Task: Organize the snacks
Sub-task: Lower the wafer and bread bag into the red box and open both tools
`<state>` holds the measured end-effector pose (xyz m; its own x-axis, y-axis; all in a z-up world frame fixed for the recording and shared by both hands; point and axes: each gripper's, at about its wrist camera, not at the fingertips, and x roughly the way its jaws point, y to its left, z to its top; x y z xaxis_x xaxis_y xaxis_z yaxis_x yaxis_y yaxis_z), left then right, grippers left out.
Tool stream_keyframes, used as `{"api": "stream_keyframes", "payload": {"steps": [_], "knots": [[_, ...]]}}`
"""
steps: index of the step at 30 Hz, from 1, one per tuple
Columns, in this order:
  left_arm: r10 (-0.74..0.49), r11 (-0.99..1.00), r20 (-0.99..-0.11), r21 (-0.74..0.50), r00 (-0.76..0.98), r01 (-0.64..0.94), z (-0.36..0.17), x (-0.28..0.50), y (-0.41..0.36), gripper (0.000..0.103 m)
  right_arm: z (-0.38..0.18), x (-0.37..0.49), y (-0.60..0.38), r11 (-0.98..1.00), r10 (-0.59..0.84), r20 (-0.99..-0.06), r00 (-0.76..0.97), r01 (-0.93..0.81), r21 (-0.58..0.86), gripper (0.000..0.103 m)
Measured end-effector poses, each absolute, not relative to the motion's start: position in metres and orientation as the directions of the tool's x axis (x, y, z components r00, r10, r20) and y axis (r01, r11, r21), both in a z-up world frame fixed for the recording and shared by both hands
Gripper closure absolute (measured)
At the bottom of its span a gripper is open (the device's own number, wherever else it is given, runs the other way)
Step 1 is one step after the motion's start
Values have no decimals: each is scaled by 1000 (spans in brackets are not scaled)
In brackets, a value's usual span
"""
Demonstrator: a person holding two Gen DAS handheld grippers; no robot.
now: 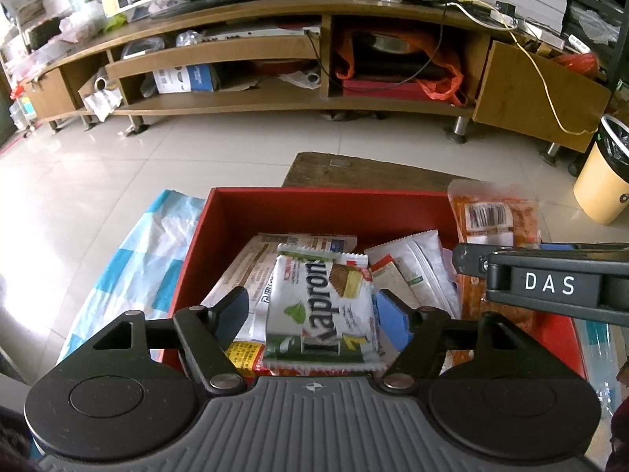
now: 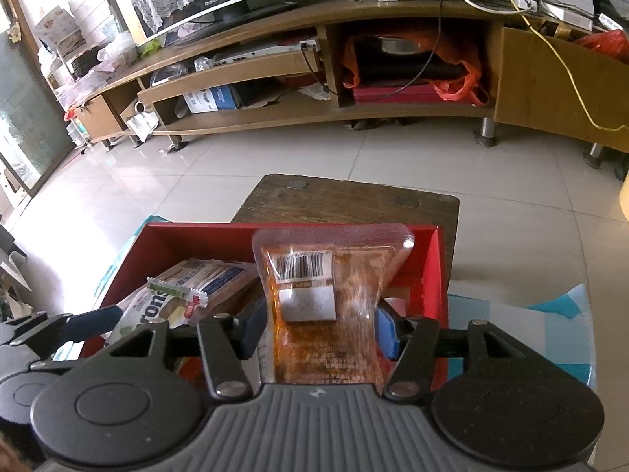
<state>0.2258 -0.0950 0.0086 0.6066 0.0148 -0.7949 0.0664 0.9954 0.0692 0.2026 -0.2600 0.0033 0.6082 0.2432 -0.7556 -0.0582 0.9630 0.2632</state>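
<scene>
A red box (image 1: 314,206) holds several snack packets; it also shows in the right wrist view (image 2: 188,238). My left gripper (image 1: 312,308) is shut on a white and green wafer packet (image 1: 320,306) over the box. My right gripper (image 2: 318,328) is shut on a clear packet of orange snack (image 2: 326,291) and holds it above the box's right side. That packet also shows in the left wrist view (image 1: 493,216), with the right gripper's body (image 1: 550,285) beside it. The wafer packet shows in the right wrist view (image 2: 157,306).
The box rests on a blue and white checked cloth (image 1: 137,251) and a dark wooden stool (image 2: 354,200). A long wooden TV stand (image 1: 275,90) lines the far wall across the tiled floor. A yellow bin (image 1: 601,181) stands at right.
</scene>
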Motion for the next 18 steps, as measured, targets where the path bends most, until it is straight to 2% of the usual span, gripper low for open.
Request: {"api": "stream_keyframes", "payload": {"steps": [4,9,18], "knots": [[18,995,-788,73,615,64,11,225,-95,18,6,205,-262,961,245,-742,624,-53,272,46],[9,995,-781,68,625,71,17,222,-95,15,14,202,-264,962,237,-732,639,-50,268,41],[-13,996,-759,50,651,78,32,210,-96,5,30,181,-273,970,210,-734,646,-42,239,39]]}}
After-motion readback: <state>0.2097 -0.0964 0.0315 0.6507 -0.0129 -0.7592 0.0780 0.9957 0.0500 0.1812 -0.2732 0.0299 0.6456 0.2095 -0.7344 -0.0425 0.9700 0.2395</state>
